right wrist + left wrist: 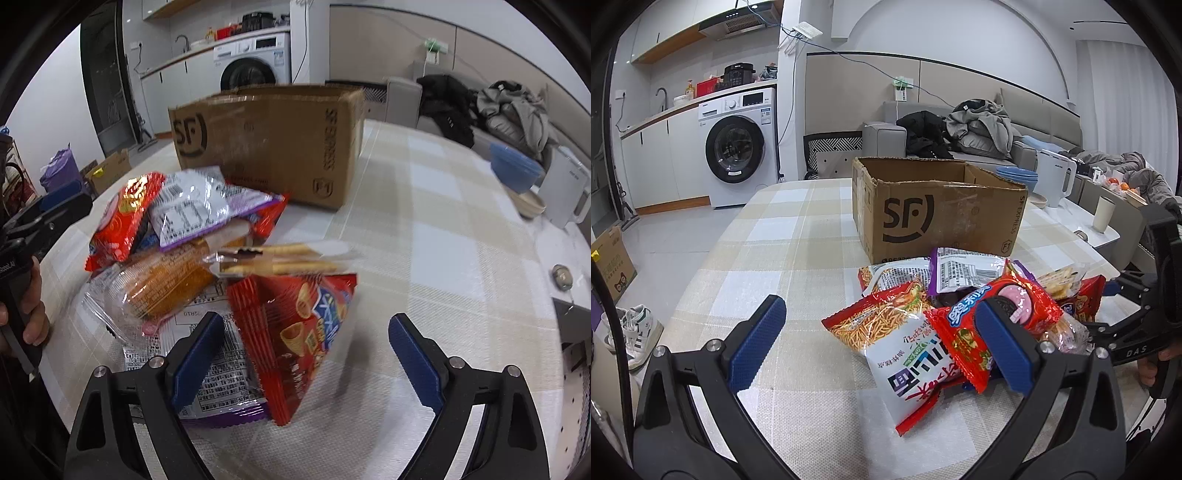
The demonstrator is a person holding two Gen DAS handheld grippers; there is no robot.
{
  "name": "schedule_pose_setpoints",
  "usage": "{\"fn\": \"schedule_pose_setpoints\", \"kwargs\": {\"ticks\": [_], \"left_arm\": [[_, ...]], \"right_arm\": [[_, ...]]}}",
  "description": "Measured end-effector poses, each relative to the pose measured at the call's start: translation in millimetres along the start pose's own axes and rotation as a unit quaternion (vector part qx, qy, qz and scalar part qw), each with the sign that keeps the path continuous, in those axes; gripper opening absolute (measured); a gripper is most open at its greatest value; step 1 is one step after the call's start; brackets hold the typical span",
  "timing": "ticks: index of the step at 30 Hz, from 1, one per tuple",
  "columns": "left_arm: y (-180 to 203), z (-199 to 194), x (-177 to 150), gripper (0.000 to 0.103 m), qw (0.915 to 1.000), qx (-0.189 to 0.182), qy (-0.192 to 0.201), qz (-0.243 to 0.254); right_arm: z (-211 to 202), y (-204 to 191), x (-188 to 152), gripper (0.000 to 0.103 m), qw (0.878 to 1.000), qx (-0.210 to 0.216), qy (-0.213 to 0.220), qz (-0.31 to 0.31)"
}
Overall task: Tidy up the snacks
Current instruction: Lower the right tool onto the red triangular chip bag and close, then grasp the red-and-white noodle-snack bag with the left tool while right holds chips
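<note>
Red cone-snack bag lies lengthwise between the right gripper fingers, jaws wide, not pinching it; left gripper gapes empty too.

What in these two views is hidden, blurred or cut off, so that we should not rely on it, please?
- Inside of the cardboard box: both views, hidden by its own walls.
- Red cone-snack bag: right wrist view, print motion-blurred.
- Packets low in the snack pile: both views, covered by the upper bags.
- Right tool: left wrist view, cut off by the right edge; in its own view the pads stand clear of the bag.
</note>
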State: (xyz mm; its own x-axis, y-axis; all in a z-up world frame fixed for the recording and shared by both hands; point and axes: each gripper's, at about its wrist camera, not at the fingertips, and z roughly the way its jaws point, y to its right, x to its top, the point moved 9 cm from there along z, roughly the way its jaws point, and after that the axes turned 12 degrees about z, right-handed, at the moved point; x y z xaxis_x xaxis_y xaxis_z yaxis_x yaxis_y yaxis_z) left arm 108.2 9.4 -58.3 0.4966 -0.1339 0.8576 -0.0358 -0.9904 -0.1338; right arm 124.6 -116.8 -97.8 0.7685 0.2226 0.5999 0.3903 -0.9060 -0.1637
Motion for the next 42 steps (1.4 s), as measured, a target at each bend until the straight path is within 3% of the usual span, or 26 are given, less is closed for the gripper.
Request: {"fn": "schedule_pose_setpoints", "kwargs": {"ticks": [8,15,18,34,42], "left_arm": [[1.2,0.8,-0.1,0.103,1.0000,-0.003,-0.003,0.001],[1.6,1.9,-0.1,0.103,1.0000,-0.003,-0.002,0.000],[2.5,3.7,-0.4,0.103,1.0000,-0.005,-0.004,-0.001],[-6.7,18.1,-16.5,0.103,0.9969,-0.037,-0.047,-0.050],[-31.7,27.8,-27.2,0.103,0.9905,-0.026,-0.066,-0.118]], "right_arm": [[13.5,5.0,-0.7,0.078,0.999,0.013,-0.022,0.023],[16.6,-3.6,2.6,0.055,1.000,0.006,-0.018,0.012],[11.5,-3.5,2.8,0.052,1.000,0.007,-0.011,0.009],[-33.3,-17.3,5.7,0.050,0.996,0.024,0.087,-0.024],[-53.5,-14.0,14.0,0.050,0.991,0.034,0.132,-0.010]]}}
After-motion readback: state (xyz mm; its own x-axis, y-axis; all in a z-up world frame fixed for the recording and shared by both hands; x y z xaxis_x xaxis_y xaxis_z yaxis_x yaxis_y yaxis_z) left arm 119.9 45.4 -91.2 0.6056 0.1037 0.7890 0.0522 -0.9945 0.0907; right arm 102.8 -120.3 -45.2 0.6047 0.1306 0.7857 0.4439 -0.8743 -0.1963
